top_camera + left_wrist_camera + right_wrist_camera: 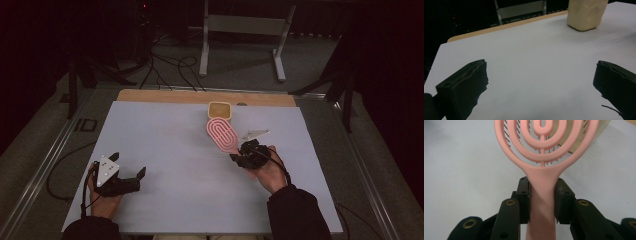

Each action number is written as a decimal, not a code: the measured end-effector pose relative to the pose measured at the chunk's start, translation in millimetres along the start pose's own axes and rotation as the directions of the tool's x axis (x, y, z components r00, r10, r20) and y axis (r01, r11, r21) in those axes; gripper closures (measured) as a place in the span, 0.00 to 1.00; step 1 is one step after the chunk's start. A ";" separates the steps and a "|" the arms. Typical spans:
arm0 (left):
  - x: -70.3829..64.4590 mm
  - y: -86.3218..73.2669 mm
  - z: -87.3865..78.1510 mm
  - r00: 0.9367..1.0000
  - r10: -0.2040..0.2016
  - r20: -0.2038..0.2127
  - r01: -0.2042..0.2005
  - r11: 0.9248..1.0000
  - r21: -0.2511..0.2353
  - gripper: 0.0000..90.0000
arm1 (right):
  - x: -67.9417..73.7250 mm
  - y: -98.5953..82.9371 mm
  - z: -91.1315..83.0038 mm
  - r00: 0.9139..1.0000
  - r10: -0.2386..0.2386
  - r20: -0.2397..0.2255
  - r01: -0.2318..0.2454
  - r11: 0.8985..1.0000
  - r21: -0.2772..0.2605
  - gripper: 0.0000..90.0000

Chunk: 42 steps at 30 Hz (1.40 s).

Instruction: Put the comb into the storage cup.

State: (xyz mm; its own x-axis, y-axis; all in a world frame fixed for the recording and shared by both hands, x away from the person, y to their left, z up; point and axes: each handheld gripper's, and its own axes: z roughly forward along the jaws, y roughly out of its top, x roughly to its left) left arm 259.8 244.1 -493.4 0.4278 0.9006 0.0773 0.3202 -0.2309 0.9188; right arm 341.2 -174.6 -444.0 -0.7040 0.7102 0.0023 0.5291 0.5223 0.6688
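Right gripper (542, 195) clamped the pink brush (544, 142) at its neck, frame centre; the left gripper (541, 82) stood open. Advised keeping the handle square while moving towards the cream container (219, 109).

Wide-open claw (541, 82) over white table (529, 50)

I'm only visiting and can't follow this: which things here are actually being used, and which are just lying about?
In use:
- pink brush, handle clamped in the right gripper
- cream cup, just beyond the brush head

Lying about:
- left gripper, open on the bare table
- metal stand and cables on the floor behind
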 end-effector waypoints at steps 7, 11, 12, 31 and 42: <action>-0.3 -0.2 0.4 1.000 0.003 -0.001 -0.003 1.000 0.005 0.00 | 0.1 -4.2 -1.9 1.000 0.005 -0.004 -0.005 0.999 -0.034 0.78; -0.9 -0.3 1.0 1.000 0.005 -0.001 -0.005 1.000 0.006 0.00 | 0.1 -6.5 -4.1 1.000 0.011 -0.003 -0.011 0.998 -0.057 0.78; -1.1 -0.3 1.1 1.000 0.005 -0.001 -0.005 1.000 0.007 0.00 | 0.0 -7.0 -4.7 1.000 0.010 -0.004 -0.010 0.998 -0.064 0.78; -2.6 0.3 2.6 1.000 0.009 0.001 -0.009 1.000 0.015 0.00 | 4.8 -7.9 -9.4 1.000 -0.017 -0.025 0.013 0.988 -0.154 0.78; -2.9 4.9 0.9 1.000 -0.008 -0.001 0.008 1.000 0.002 0.00 | 6.8 -11.4 -8.9 0.999 -0.018 -0.037 0.011 0.984 -0.179 0.78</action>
State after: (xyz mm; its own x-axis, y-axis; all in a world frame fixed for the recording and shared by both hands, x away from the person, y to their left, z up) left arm 260.9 240.0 -489.5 0.4242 0.9029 0.0699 0.3259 -0.2242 0.9184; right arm 326.1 -179.9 -445.0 -0.7303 0.6830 0.0175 0.4280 0.4373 0.7910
